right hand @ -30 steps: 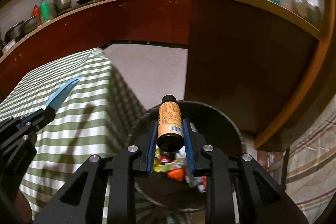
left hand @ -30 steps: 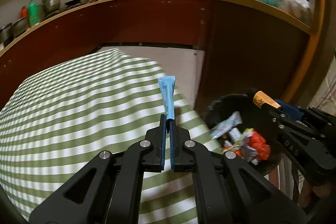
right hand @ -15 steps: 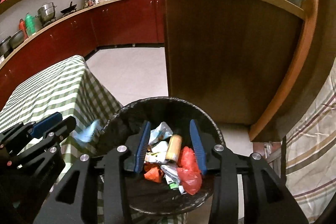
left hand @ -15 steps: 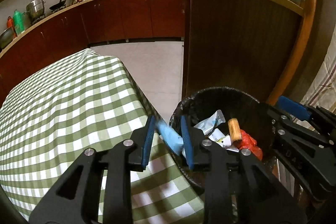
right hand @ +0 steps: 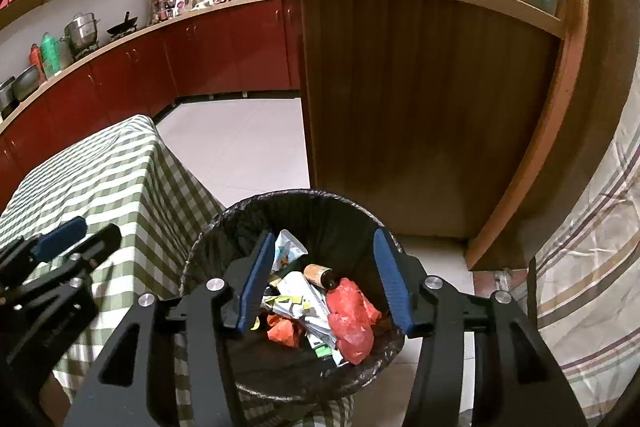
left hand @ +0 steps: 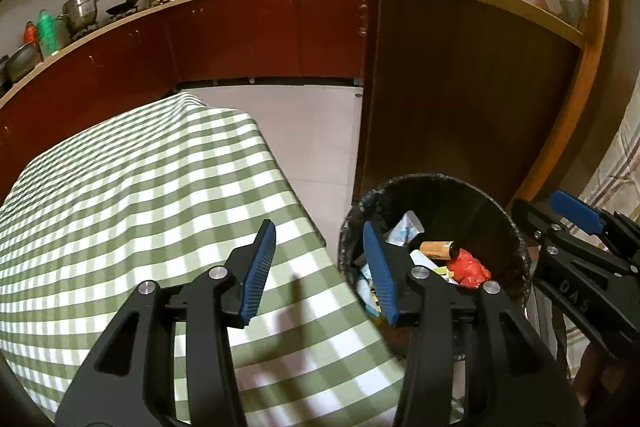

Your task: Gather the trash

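A black-lined trash bin (right hand: 320, 199) stands on the floor beside the table; it also shows in the left wrist view (left hand: 480, 195). It holds wrappers, a red bag (right hand: 352, 319) and a brown bottle (right hand: 318, 273), which also shows in the left wrist view (left hand: 438, 247). My right gripper (right hand: 324, 279) is open and empty, right above the bin. My left gripper (left hand: 320, 267) is open and empty, over the table's corner at the bin's left rim. Each gripper shows in the other's view: the right one (left hand: 576, 215), the left one (right hand: 76, 235).
A table with a green-checked cloth (left hand: 120, 195) is left of the bin. A tall wooden counter (right hand: 420, 107) stands behind it. Red kitchen cabinets (left hand: 240, 31) run along the back. A striped curtain (right hand: 592, 247) hangs at the right.
My left gripper opened and let go of the blue wrapper at the bin. My right gripper opened and dropped the brown bottle into the bin.
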